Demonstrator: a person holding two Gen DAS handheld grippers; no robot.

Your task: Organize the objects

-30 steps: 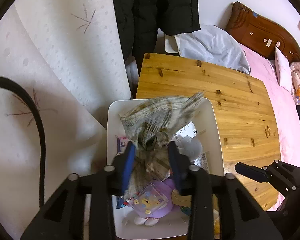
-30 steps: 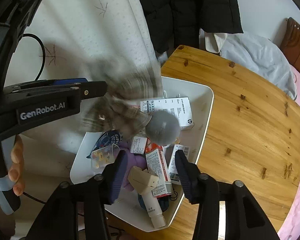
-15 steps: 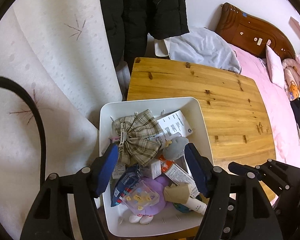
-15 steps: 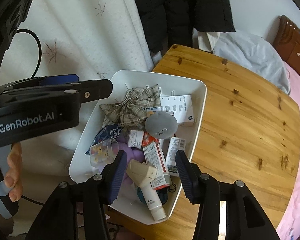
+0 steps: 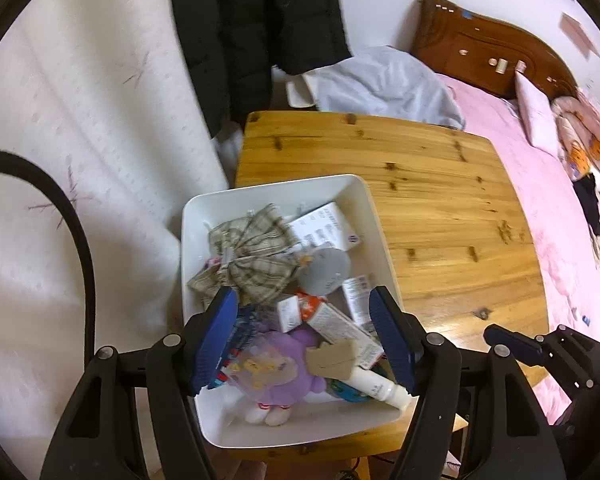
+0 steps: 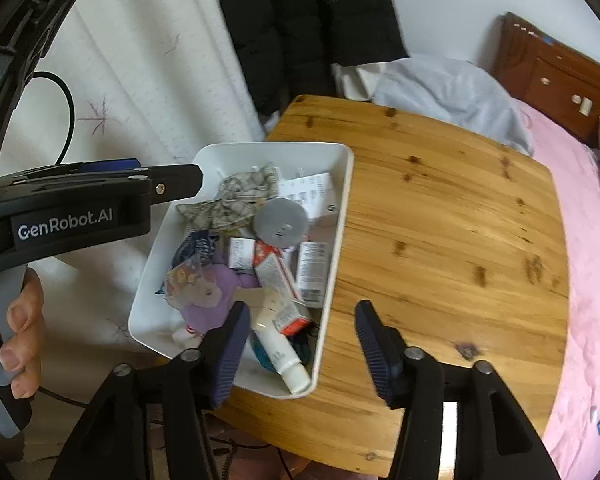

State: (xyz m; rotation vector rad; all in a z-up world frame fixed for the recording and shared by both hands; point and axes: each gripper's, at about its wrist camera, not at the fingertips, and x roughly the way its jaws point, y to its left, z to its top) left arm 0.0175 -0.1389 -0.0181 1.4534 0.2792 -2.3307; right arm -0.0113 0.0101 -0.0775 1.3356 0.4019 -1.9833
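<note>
A white bin [image 5: 188, 236] [image 6: 342, 208] stands at the left edge of the wooden table [image 5: 440, 208] [image 6: 440, 220]. In it lie a plaid bow [image 5: 252, 260] [image 6: 228, 200], a grey round plush [image 5: 326, 270] [image 6: 280, 222], a purple plush toy [image 5: 284, 368] [image 6: 212, 292], small boxes [image 5: 326, 226] and a white tube [image 5: 376, 384] [image 6: 284, 356]. My left gripper [image 5: 306, 340] is open and empty above the bin's near half. My right gripper [image 6: 300, 340] is open and empty over the bin's right rim.
A white patterned curtain [image 5: 80, 120] hangs left of the table. Black coats [image 5: 260, 32] hang behind it. A grey cloth [image 5: 384, 84] and a pink bed [image 5: 540, 184] lie at the right. The table's right half is bare wood.
My left gripper opened and let the plaid bow drop into the bin, then drew back and up. My right gripper opened wider and shifted right.
</note>
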